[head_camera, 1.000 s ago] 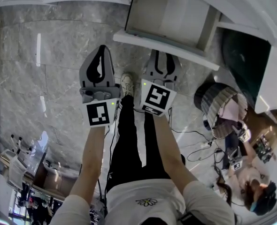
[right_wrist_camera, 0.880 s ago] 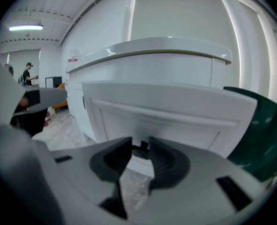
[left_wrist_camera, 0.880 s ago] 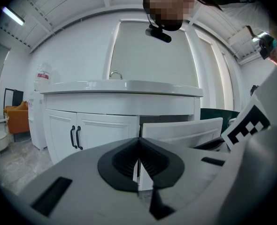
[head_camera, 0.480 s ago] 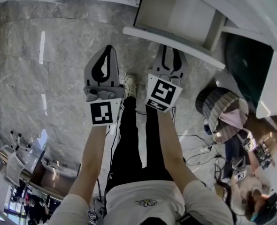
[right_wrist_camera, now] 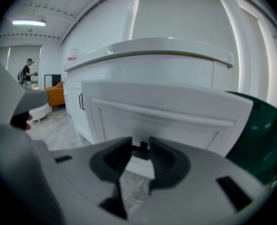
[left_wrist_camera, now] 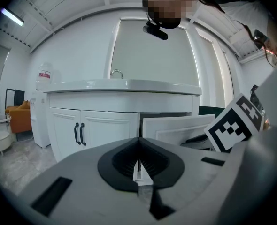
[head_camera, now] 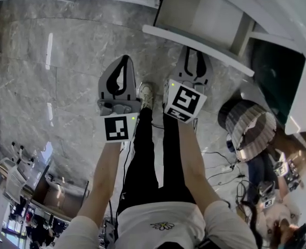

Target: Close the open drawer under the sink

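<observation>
White panelled drawer point(head_camera: 197, 41) stood pulled out from the white cabinet beneath the white sink counter point(left_wrist_camera: 124, 84), at the right of two white cabinet doors with black handles point(left_wrist_camera: 78, 134), its front hanging over the grey marble floor point(head_camera: 65, 66). The right tongs point(head_camera: 194, 53) pointed at that front from just before it, with their jaws apart and nothing clamped; the drawer's lower edge showed through the gap, and contact could not be told. The left tongs point(head_camera: 124, 60) hung beside them over the floor, with jaws drawn together and empty.
</observation>
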A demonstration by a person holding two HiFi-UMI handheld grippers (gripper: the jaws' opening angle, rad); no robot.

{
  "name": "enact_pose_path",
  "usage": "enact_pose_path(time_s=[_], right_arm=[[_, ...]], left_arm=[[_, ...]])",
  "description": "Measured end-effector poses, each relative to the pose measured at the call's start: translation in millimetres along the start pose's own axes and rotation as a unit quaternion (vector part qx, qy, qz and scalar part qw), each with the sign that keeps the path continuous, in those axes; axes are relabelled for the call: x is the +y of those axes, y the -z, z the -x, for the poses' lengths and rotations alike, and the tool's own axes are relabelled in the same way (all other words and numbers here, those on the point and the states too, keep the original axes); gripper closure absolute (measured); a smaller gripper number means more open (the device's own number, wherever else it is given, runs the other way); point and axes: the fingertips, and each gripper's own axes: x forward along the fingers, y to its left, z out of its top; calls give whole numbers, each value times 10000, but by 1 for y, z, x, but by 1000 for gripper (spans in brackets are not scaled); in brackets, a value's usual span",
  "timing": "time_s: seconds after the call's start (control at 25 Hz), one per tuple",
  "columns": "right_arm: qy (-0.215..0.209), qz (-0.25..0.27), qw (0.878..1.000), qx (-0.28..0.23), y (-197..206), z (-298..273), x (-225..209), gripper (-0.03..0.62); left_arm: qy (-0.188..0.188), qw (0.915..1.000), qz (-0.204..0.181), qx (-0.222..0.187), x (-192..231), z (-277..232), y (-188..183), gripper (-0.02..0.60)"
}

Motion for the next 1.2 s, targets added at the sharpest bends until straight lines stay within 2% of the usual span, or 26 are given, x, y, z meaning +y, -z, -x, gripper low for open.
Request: enact_pose_path(time_s=[0.64,0.88,1.2], right_arm=[[98,-36,9999,-39,-14,-5,-6,461],[109,-29,9999,-58,-18,-12,-10,461],[126,-92,9999,-24,-17,-18,-13,461]], left_arm=[[-79,9999,60,-78,11,-9,-9,561],[-146,9999,67,31,20,-10,0,561],[-43,10000,58,40,15,-15,0,561]])
